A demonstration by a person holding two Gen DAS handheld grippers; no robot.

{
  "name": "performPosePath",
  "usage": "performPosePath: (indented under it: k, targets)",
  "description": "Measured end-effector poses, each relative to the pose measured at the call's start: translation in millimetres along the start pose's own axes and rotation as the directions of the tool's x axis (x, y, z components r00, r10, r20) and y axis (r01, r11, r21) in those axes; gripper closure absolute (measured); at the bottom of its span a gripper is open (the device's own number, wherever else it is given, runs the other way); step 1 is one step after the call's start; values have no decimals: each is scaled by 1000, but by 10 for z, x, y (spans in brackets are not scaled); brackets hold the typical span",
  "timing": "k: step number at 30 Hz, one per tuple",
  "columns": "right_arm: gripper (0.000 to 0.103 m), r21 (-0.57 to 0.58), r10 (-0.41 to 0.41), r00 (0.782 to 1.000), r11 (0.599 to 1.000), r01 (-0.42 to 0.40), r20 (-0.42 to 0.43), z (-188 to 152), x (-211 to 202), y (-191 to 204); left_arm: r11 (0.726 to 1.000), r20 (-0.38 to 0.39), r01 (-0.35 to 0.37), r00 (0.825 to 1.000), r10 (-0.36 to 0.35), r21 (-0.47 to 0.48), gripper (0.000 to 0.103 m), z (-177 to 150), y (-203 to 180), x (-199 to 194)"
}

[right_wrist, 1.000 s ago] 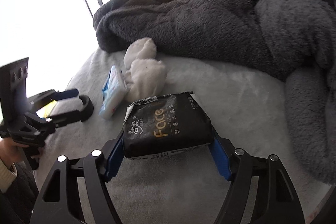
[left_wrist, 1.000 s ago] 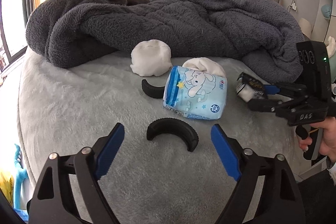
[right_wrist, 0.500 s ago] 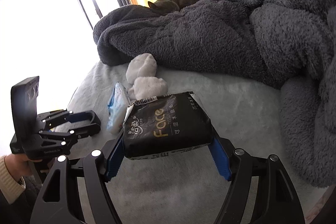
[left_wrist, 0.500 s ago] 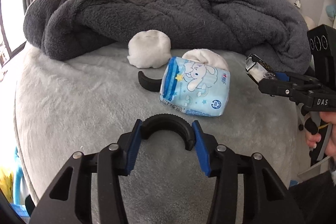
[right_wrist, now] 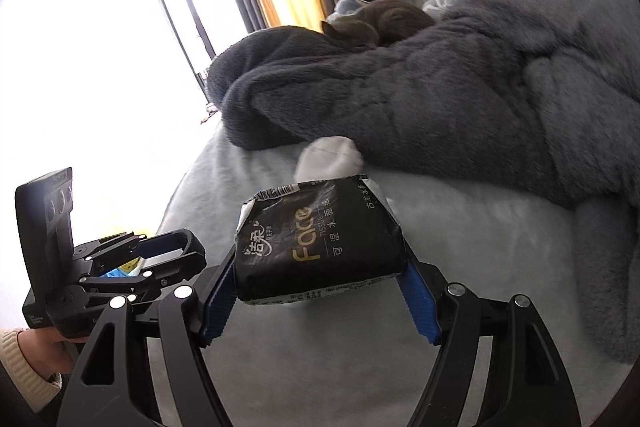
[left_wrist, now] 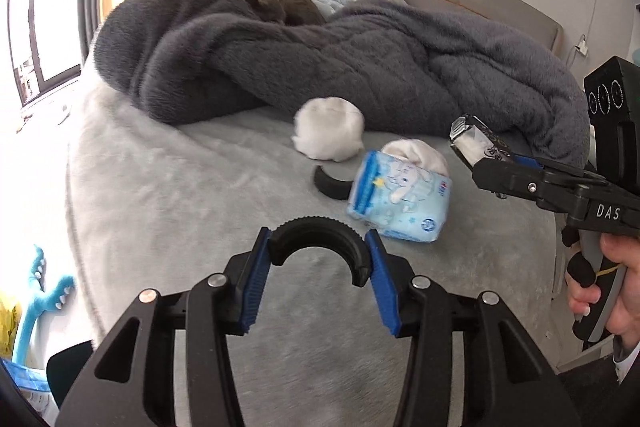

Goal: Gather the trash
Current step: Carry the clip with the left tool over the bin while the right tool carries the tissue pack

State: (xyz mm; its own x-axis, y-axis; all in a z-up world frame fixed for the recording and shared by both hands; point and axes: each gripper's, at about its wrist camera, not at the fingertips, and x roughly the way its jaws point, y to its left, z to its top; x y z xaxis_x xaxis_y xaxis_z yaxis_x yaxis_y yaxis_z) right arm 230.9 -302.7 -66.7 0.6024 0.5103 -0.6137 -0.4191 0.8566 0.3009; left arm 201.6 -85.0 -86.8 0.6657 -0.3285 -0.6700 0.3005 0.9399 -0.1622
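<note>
Your left gripper just clamped the black half-ring, right gripper still clamps the black tissue pack; both lifted, blue pack at 1 o'clock remains

bright window beside bed with grey blanket.

Black ridged half-ring lifted, black tissue pack held aloft

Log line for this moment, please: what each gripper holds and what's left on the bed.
left gripper: shut on black half-ring | right gripper: shut on black tissue pack | left on bed: blue tissue pack, second half-ring, two white wads
</note>
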Motion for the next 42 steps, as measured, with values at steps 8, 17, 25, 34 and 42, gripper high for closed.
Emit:
performPosePath:
  k: [8, 17, 25, 34, 42]
  targets:
    - [29, -41, 20, 1000, 999, -21, -13, 102, 198, 459, 995, 13, -73, 997, 75, -73, 53, -44, 404, -240]
    - [29, -88, 46, 998, 995, -48, -32, 197, 443, 975, 973, 5, -184, 982, 187, -138, 53, -172, 867, -471]
    - [29, -128, 85, 996, 988, -89, -39, 288, 634, 1435, 959, -9, -221, 975, 223, -181, 53, -314, 1231, -682]
    - [29, -163, 122, 990, 978, -132, -67, 313, 896, 1895, 931, -75, -269, 963, 258, -247, 53, -530, 1694, -804]
    - [29, -198, 157, 980, 964, -178, -119, 246, 1157, 2283, 914, -168, -298, 951, 260, -274, 53, -802, 2030, -850]
